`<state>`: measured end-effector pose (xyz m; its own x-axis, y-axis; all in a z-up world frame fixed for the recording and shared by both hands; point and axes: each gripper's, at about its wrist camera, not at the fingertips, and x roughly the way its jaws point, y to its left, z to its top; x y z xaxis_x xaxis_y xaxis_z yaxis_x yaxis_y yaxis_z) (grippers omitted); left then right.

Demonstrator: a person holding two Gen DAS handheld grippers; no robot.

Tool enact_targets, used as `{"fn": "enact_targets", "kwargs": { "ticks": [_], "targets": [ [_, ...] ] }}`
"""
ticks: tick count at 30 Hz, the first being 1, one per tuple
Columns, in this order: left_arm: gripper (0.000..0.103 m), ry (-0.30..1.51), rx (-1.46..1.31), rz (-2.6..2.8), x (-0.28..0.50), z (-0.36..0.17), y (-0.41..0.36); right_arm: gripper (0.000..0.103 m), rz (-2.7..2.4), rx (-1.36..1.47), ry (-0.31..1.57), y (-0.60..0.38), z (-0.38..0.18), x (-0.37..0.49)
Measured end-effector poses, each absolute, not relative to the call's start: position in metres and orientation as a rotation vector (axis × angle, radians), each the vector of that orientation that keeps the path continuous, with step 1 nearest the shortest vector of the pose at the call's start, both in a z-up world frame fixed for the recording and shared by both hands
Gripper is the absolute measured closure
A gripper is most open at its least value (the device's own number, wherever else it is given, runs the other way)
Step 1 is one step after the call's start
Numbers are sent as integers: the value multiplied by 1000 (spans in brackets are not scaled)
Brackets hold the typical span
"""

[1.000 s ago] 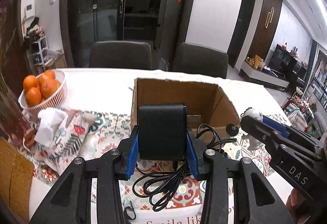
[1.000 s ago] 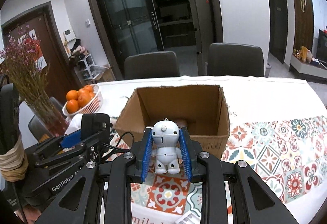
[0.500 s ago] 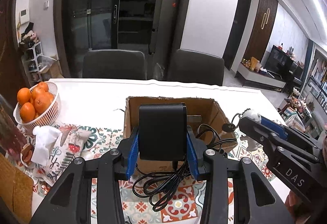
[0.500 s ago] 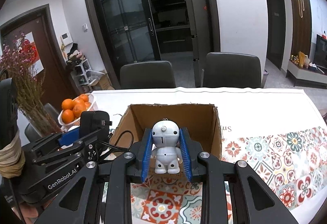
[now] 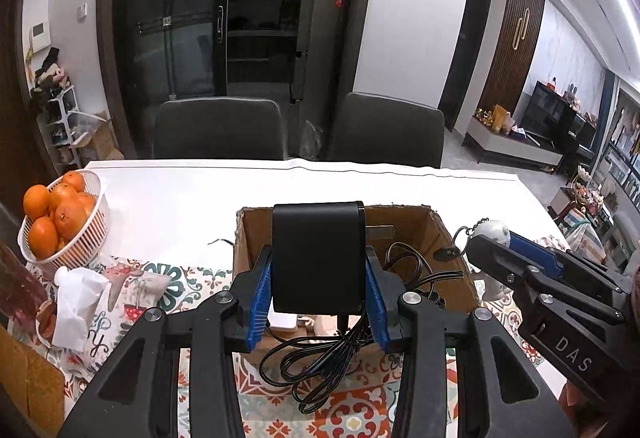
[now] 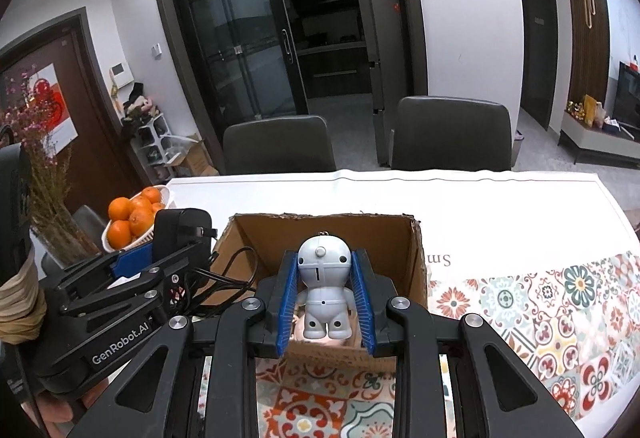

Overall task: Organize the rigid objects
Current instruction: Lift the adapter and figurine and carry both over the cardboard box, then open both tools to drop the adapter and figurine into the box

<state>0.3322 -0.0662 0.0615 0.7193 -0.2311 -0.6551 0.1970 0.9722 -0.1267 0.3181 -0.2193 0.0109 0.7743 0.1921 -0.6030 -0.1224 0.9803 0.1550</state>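
My left gripper [image 5: 318, 288] is shut on a black power adapter [image 5: 318, 258], whose coiled black cable [image 5: 316, 366] hangs below it. The adapter hovers over the near left part of an open cardboard box [image 5: 430, 224]. My right gripper [image 6: 324, 296] is shut on a small white robot figurine [image 6: 323, 292] with a keyring, held upright over the box [image 6: 416, 262]. In the left wrist view the right gripper [image 5: 490, 250] and figurine [image 5: 494, 230] show at the right. The right wrist view has the left gripper [image 6: 160, 258] with the adapter [image 6: 180, 230] at the left.
A white basket of oranges [image 5: 60, 222] stands at the table's left, with a tissue [image 5: 76, 298] and a patterned pouch [image 5: 132, 294] near it. Dried flowers [image 6: 40, 166] rise at the left. Two dark chairs [image 5: 218, 134] stand behind the white-clothed table [image 5: 180, 198]. White items lie inside the box.
Both grippers have moved back from the box and a little up with their loads, so the box looks smaller and lower. Grips are unchanged.
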Motion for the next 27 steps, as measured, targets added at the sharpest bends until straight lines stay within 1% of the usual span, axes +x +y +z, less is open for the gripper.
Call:
{"fn": "enact_targets", "kwargs": {
  "ticks": [14,27],
  "targets": [
    [62,778,-23,-232,382,36,-75,75,169,105,742,-221,-12,362],
    [62,896,34,-245,410,-12,-86,75,172,117,886,-225,-63,396]
  ]
}}
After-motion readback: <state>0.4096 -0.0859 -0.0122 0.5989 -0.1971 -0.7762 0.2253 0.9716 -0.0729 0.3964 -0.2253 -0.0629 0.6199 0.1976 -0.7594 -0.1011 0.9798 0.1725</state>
